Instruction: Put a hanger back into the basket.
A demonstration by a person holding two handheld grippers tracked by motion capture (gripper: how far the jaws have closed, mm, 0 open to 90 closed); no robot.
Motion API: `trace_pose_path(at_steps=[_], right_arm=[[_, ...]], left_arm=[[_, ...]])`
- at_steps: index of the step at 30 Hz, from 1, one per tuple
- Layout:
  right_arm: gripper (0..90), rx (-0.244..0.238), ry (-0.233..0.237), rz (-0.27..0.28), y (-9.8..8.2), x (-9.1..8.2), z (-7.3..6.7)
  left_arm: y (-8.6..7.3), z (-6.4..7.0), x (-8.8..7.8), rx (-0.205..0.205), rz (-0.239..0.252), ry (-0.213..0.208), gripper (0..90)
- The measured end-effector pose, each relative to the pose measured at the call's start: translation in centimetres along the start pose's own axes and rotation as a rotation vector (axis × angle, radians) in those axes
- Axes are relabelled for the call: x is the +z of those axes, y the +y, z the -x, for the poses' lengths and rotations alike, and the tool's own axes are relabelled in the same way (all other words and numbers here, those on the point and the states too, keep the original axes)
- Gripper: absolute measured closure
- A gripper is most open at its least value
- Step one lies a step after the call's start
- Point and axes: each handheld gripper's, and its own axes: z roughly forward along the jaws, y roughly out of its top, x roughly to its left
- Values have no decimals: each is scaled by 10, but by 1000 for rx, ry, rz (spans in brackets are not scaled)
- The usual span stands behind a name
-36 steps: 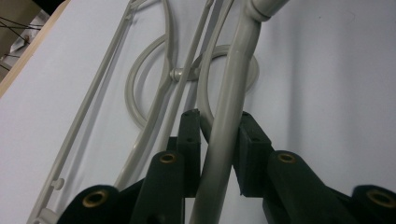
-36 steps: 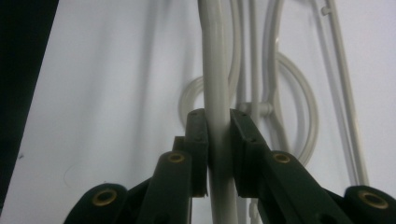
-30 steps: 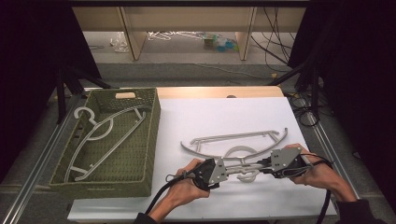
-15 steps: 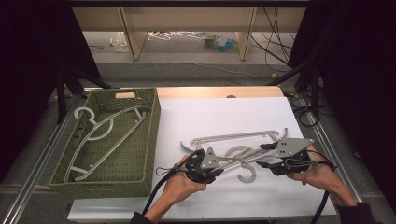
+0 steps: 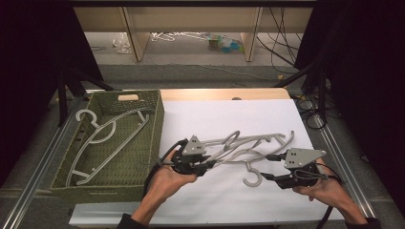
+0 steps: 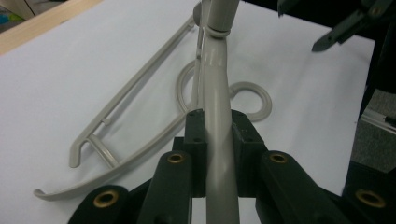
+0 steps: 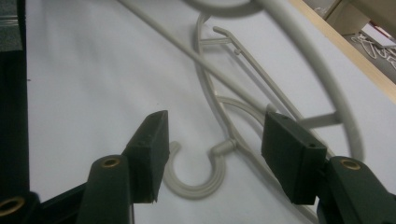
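Note:
My left gripper (image 5: pixel 209 165) is shut on one arm of a grey plastic hanger (image 5: pixel 248 141) and holds it tilted above the white table. In the left gripper view the hanger's arm (image 6: pixel 217 140) runs straight up between the pressed jaws. A second grey hanger (image 6: pixel 140 107) lies flat on the table, its hook (image 5: pixel 258 175) toward the front. My right gripper (image 5: pixel 267 167) stands to the right. Its jaws have just been opening and nothing is gripped between them. In the right gripper view that gripper (image 7: pixel 217 140) hovers over the lying hook (image 7: pixel 196 179).
A green woven basket (image 5: pixel 157 124) stands at the table's left with another grey hanger (image 5: pixel 102 138) inside. Beyond the table's far wooden edge (image 5: pixel 224 94) a shelf holds clutter. Metal rails run along both sides of the table.
The left gripper has lifted its hanger off the table and drawn it leftward. The right gripper's jaws have gone from nearly shut at the hanger to wide apart.

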Motion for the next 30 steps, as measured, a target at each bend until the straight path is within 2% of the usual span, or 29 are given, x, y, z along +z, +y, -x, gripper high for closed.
trace_pose_path(at_steps=[2, 4, 6, 9, 13, 18, 23, 27, 30], right_arm=[[422, 4, 12, 2, 0, 0, -2], [422, 0, 13, 0, -1, 0, -3], [420, 2, 17, 2, -2, 0, -4], [418, 7, 22, 3, -3, -1, -6], [416, 15, 24, 10, -4, -1, -7], [411, 18, 28, 5, -7, 2, -8], [411, 22, 33, -2, -7, 4, -9], [405, 26, 33, -1, -8, 4, -8], [393, 38, 31, 2, -9, 4, -7]], left_arm=[[6, -4, -12, 0, 16, 6, 790], [10, -6, -24, -19, 51, 15, 790], [15, -9, -42, -18, 84, 23, 790], [18, -16, -68, -50, 121, 25, 790], [18, -30, -101, -81, 164, 61, 790], [11, -56, -137, -122, 193, 144, 790], [0, -80, -162, -183, 211, 221, 790], [-12, -96, -176, -223, 230, 261, 790], [-19, -106, -182, -233, 234, 279, 790]])
